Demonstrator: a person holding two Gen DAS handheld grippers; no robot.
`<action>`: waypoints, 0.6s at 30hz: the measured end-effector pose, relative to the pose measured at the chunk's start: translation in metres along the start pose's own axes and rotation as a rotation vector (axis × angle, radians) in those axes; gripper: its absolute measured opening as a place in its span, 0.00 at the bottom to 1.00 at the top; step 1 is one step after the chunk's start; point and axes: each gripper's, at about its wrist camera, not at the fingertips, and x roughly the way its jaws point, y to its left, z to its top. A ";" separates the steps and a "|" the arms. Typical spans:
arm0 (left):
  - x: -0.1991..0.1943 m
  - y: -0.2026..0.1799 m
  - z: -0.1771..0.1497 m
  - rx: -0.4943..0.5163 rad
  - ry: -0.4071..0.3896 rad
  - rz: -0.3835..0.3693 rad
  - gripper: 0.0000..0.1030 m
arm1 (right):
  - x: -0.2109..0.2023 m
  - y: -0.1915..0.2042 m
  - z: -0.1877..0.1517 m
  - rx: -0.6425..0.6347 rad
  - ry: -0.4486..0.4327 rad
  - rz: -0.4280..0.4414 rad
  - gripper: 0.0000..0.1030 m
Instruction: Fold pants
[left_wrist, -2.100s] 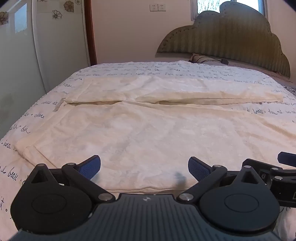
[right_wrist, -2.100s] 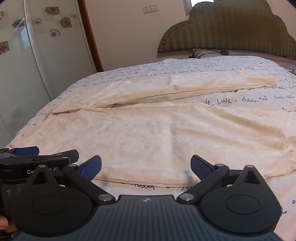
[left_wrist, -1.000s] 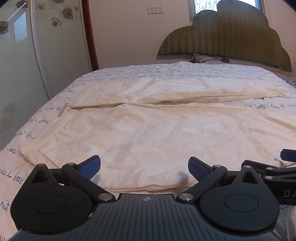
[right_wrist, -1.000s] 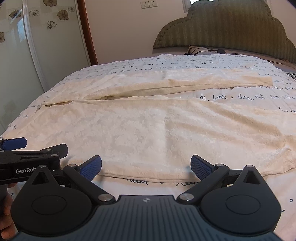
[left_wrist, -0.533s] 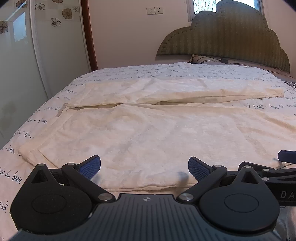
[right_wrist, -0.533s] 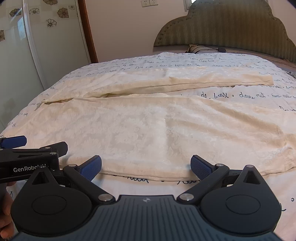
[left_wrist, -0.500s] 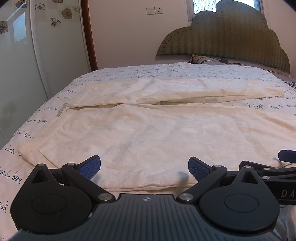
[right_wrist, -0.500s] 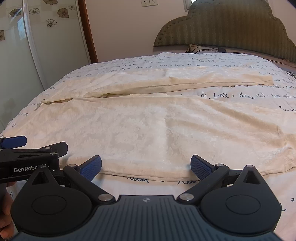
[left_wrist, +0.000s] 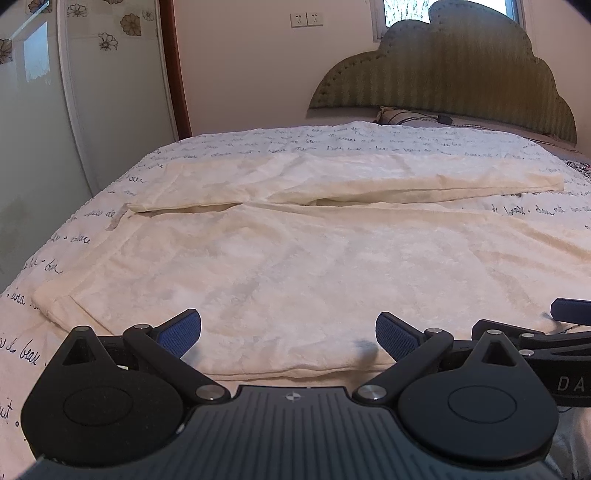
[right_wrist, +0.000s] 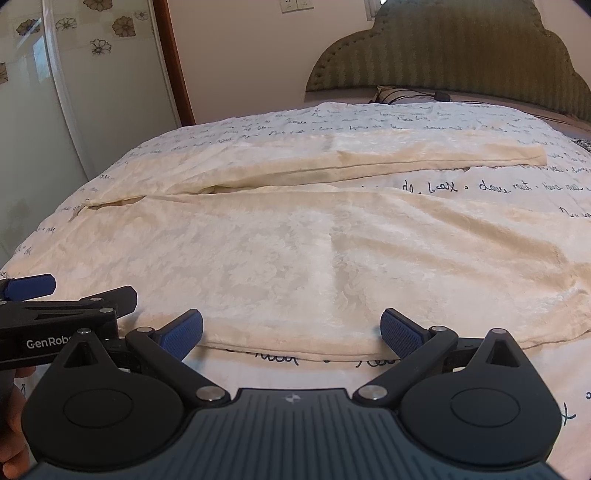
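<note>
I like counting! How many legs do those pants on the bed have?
2. The near leg lies just ahead of both open grippers; the far leg lies beyond it, toward the headboard.

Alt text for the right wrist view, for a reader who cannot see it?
Cream pants lie spread flat on a bed with script-print bedding, legs stretching right. The right gripper hovers open at the near edge, the left gripper beside it.

Cream, floral-textured fabric pants (left_wrist: 295, 266) lie spread flat across the bed (left_wrist: 369, 136), waistband toward its left edge, both legs running toward its right edge. The far leg (right_wrist: 406, 155) lies narrow and straight; the near leg (right_wrist: 332, 266) is broader, lightly wrinkled, along the bed's near edge.
</note>
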 end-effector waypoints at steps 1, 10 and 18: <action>0.000 0.000 0.000 0.000 0.001 0.001 0.99 | 0.000 0.000 0.000 0.000 0.001 0.002 1.00; 0.002 0.000 0.001 0.004 0.008 0.005 0.99 | -0.005 0.006 -0.002 -0.042 -0.027 0.046 1.00; 0.008 0.006 0.000 0.009 0.010 0.027 0.99 | -0.004 0.013 0.000 -0.055 -0.015 0.137 1.00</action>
